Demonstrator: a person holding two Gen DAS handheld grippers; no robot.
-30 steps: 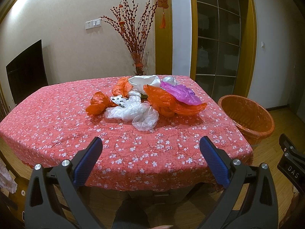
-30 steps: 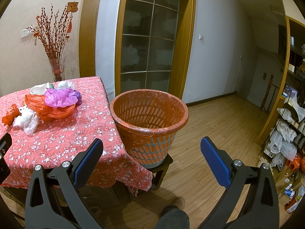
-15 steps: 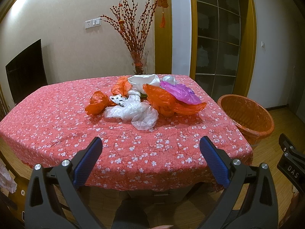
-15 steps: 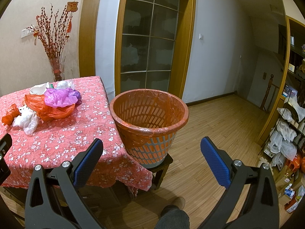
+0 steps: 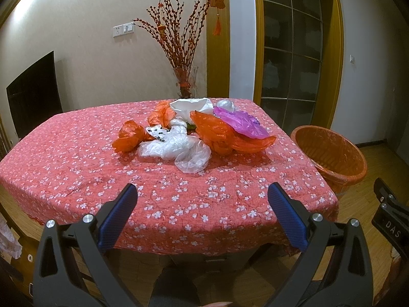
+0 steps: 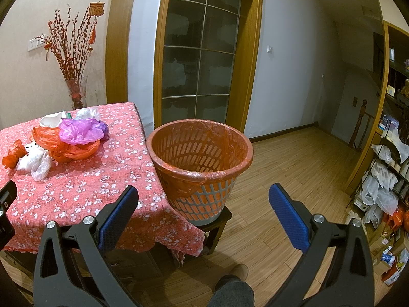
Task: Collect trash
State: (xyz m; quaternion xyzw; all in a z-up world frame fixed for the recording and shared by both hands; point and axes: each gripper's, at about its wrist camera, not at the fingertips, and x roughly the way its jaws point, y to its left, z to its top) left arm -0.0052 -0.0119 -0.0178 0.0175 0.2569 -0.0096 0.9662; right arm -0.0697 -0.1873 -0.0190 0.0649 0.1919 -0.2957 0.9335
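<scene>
Trash bags (image 5: 194, 135), roughly seven, one basket (image 6: 199, 151); both grippers (image 5: 202, 204) (image 6: 203, 204) gape empty.

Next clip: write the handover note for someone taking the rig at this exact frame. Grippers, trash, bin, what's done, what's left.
Left gripper: jaws wide open, empty, held short of the table's near edge, facing the pile.
Right gripper: jaws wide open, empty, facing the basket.
Trash: crumpled bags heaped mid-table: orange bag, clear bag, purple bag, more orange and white behind.
Basket: orange-lined, on a low stool off the table's right corner; no trash visible inside.
Done: nothing collected yet.
Left: grab every bag and drop it in the basket.
</scene>
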